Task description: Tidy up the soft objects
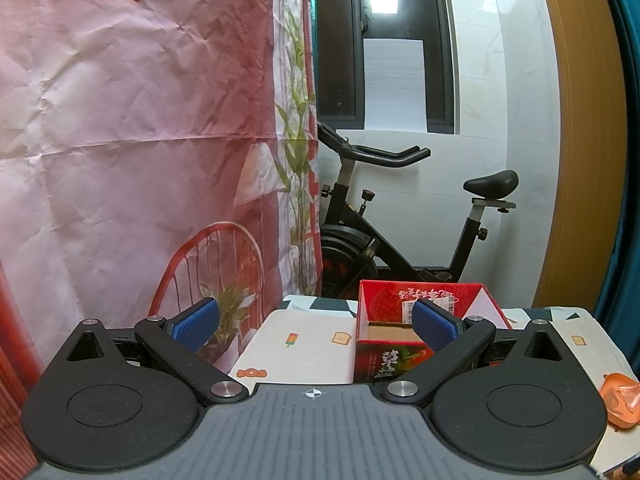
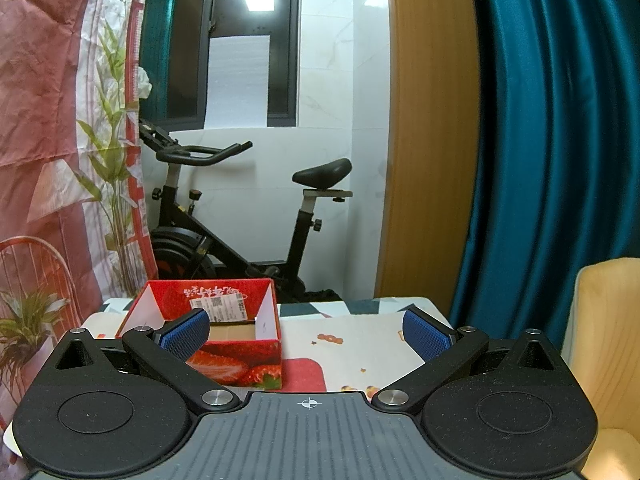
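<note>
Both claws spread wide, gripping nothing: left gripper (image 1: 316, 326), right gripper (image 2: 306, 334). Best to fetch orange soft object (image 1: 619, 404) at four o'clock, pinching gently, then drop into strawberry box (image 2: 224, 340).

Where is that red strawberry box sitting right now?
The red strawberry box sits open on the patterned tablecloth near the table's far edge, in front of the exercise bike. The right wrist view shows it left of centre, the left wrist view right of centre.

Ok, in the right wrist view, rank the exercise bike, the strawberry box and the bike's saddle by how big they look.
1. Exercise bike, largest in frame though farthest back.
2. Strawberry box, close to the camera, so its real size is unsure against the bike.
3. Saddle, clearly smallest.
</note>
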The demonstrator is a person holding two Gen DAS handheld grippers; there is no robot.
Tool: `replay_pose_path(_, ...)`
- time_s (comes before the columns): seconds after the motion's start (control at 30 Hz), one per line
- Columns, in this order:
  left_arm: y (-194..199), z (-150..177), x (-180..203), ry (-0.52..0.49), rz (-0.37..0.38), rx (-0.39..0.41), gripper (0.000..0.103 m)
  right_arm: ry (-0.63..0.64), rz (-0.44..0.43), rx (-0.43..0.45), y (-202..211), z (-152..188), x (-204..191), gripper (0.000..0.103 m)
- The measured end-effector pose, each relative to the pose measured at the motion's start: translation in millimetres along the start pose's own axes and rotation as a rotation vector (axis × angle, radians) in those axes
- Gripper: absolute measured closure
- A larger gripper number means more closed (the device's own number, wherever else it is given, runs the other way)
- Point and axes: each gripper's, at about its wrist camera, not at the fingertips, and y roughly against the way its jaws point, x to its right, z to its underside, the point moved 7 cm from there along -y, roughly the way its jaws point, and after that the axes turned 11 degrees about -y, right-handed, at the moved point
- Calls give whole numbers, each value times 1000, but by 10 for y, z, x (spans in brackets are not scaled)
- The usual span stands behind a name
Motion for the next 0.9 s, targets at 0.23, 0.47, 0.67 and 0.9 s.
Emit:
replay_pose_path(0.23,1,1,0,0,0,1,0,-1,-1,-1,4,-7,9,0)
replay_pose_path(0.47,8,0,1,0,1,2,0,0,-3,-2,11,-13,-3,0)
replay_pose_path(0.67,12,1,-19,2,1,3,0,0,-2,-2,10,-7,15,0)
replay_pose_path(0.9,10,2,-16,1,2,3,0,1,-3,-2,11,-14,8,0)
